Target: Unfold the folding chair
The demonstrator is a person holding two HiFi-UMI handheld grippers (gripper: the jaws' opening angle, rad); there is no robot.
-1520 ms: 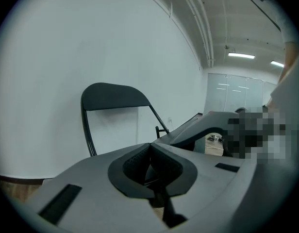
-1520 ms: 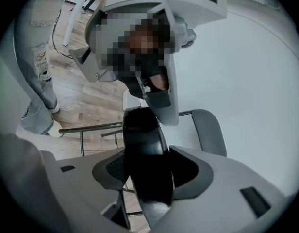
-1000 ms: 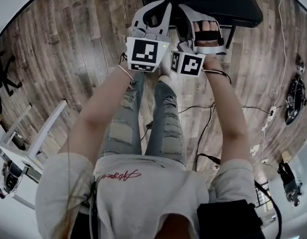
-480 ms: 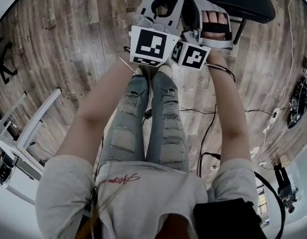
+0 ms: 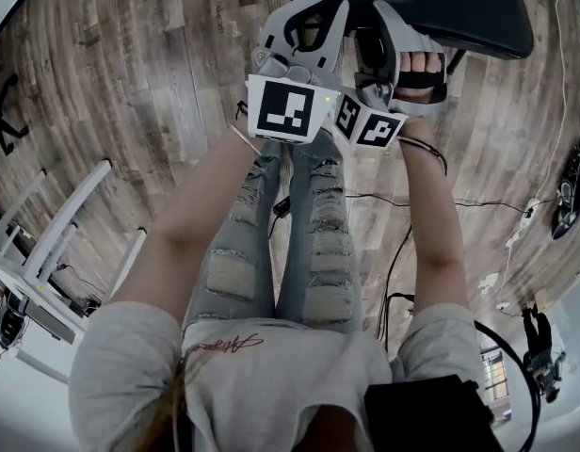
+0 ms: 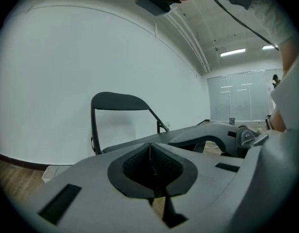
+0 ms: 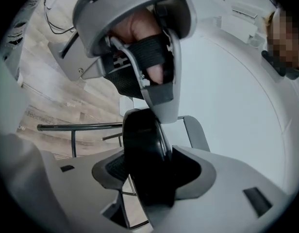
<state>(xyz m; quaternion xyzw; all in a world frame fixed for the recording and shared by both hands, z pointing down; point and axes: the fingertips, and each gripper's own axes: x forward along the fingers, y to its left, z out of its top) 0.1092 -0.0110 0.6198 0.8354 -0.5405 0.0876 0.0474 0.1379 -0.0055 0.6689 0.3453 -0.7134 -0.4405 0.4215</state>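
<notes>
The black folding chair's seat (image 5: 431, 3) lies at the top of the head view, in front of the person's legs. My right gripper (image 5: 386, 15) is shut on the seat's padded near edge. The right gripper view shows that black edge (image 7: 142, 144) filling the gap between the jaws of my right gripper (image 7: 147, 174). My left gripper (image 5: 320, 8) hovers just left of it, shut and empty. In the left gripper view my left gripper (image 6: 150, 154) points over the seat at the chair's backrest (image 6: 118, 101).
Wooden floor runs all round. A white frame (image 5: 55, 252) stands at the left. Cables (image 5: 394, 205) trail over the floor at the right, with dark gear (image 5: 565, 182) at the far right. A white wall (image 6: 67, 57) stands behind the chair.
Both grippers have shifted up and right in the head view, and the seat has moved right with them. The right gripper keeps its hold; the left stays shut.
</notes>
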